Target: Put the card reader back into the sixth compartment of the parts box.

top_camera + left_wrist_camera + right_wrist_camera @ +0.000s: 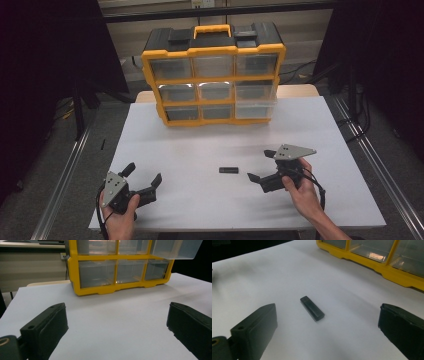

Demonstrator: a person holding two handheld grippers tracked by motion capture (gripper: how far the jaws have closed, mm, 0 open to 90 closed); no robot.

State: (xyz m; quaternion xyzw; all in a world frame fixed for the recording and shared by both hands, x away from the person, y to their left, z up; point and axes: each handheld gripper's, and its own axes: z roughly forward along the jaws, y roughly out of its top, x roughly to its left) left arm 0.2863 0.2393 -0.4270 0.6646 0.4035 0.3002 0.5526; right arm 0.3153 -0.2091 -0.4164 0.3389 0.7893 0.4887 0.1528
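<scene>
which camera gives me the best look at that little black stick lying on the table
The right gripper view: the black stick lies close, between and beyond the open jaws, with its stepped end clear. The high view shows it as a tiny dark bar on the white table.

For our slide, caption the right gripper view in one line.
Open right claw faces a small black stick on the white table.

Setting: lab or workshop test bay. A white counter (200, 150) is flanked by metal rails (65, 175) and dark curtains (45, 60); a yellow-and-black parts organizer (215, 75) with clear drawers is placed on it; wall sockets (202, 3) are seen behind.
</scene>
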